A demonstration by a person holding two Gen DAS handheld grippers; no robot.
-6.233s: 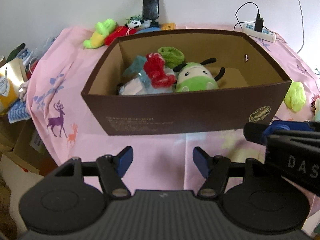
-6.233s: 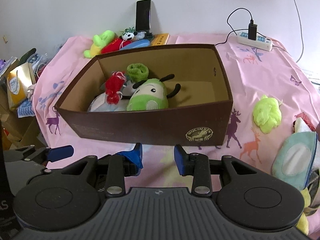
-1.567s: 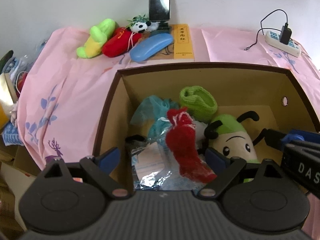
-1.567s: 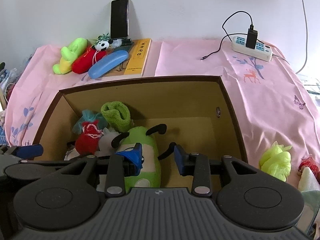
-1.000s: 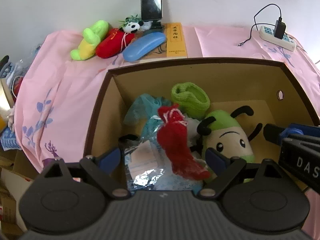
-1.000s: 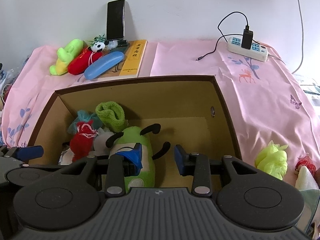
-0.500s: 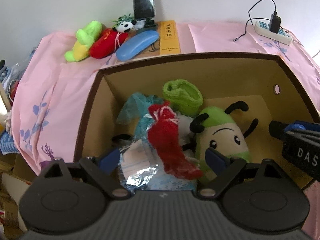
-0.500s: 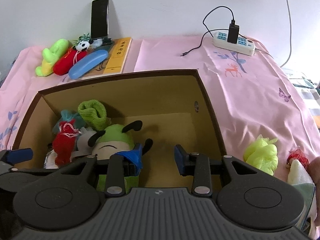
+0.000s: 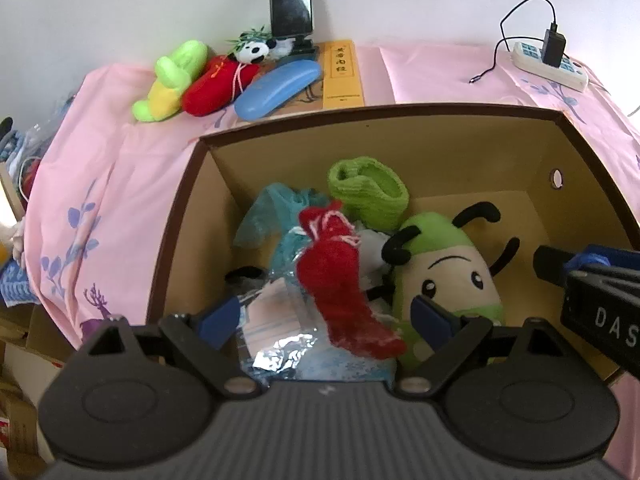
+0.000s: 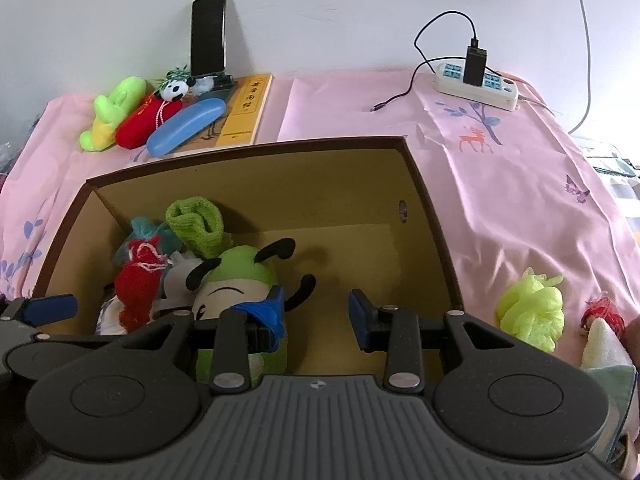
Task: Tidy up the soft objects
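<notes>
A brown cardboard box (image 9: 404, 111) (image 10: 256, 148) stands on the pink cloth. Inside lie a green plush bug (image 9: 444, 264) (image 10: 236, 276), a red knitted pouch (image 9: 340, 276) (image 10: 136, 280), a green rolled sock (image 9: 368, 192) (image 10: 196, 220), a teal mesh bag (image 9: 272, 216) and a shiny plastic packet (image 9: 276, 332). My left gripper (image 9: 326, 316) is open over the box's near left part, around the red pouch without holding it. My right gripper (image 10: 316, 312) is open and empty above the box's near middle, beside the bug.
Behind the box lie a green-yellow plush (image 10: 112, 114), a red plush (image 10: 146, 120), a small panda (image 10: 176, 88), a blue case (image 10: 186, 126), a yellow book (image 10: 244, 106) and a standing phone (image 10: 208, 36). A power strip (image 10: 476, 84) sits back right. A yellow-green fluffy toy (image 10: 530, 308) lies right of the box.
Both grippers have shifted slightly over the box; the box contents have not moved. The left jaws stand wide open, wider than at the start.
</notes>
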